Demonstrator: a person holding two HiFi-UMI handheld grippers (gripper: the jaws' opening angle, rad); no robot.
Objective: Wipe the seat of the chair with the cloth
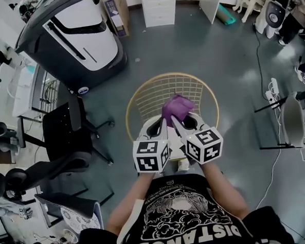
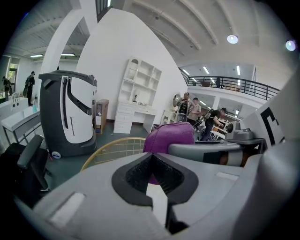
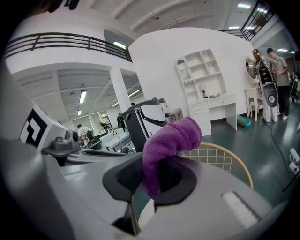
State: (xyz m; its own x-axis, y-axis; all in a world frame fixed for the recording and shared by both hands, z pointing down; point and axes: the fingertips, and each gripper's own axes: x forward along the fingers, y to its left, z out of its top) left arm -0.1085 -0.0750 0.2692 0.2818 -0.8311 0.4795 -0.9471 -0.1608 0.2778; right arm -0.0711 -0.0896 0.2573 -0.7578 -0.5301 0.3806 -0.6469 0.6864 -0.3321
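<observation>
Right hand-held gripper [image 3: 154, 180] tight on cloth [image 3: 171, 140] over chair [image 1: 156, 93], left hand-held gripper [image 2: 157, 176] apparently pressed together; machine [image 1: 80, 30] beyond.

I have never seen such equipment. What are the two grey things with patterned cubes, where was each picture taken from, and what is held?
No robot here: a person holds two hand tools, each a gripper with two jaws; the cubes belong to them. The head view looks down from the person's head at the left gripper and right gripper over a golden wire chair. The other two pictures come from a camera on each gripper. The right gripper's jaws are closed on a purple cloth. Whether the left one also grips it, I cannot tell.
</observation>
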